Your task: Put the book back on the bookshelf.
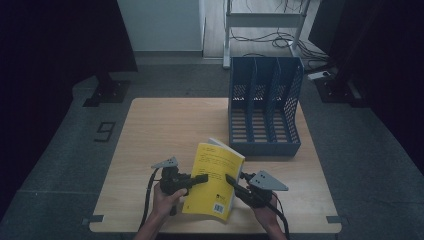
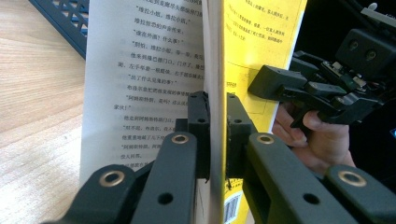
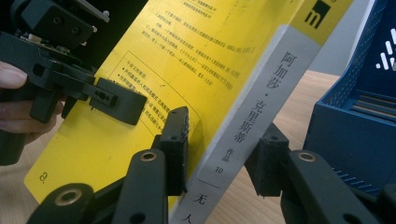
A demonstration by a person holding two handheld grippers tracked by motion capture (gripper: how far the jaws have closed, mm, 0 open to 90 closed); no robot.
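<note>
From the high view, a yellow book [image 1: 215,179] stood tilted near the front edge of the wooden surface [image 1: 165,125], held between both hands. The left tongs [image 1: 201,179] met the book's left edge, and the right tongs [image 1: 231,180] reached its right side, at the spine. A blue file rack [image 1: 265,107] with three slots stood behind the book, toward the far right of the surface, just apart from the book's top corner.

In the left gripper view, the left tongs [image 2: 216,122] were clamped on the yellow back cover, one pad on the printed white page [image 2: 144,79] and the other on the cover's outer face. The book [image 2: 259,42] rose upright between them. The right tongs [image 2: 275,83] showed farther off, their near jaw lying against the yellow cover, with a hand [image 2: 322,140] below.

In the right gripper view, the right tongs [image 3: 224,149] straddled the grey spine [image 3: 261,102] of the book [image 3: 187,56]; one pad touched the yellow cover, while the other stood a little off the spine, so the grip was not yet tight. The left tongs [image 3: 116,99] gripped the cover at the left. The file rack [image 3: 359,107] stood to the right.
</note>
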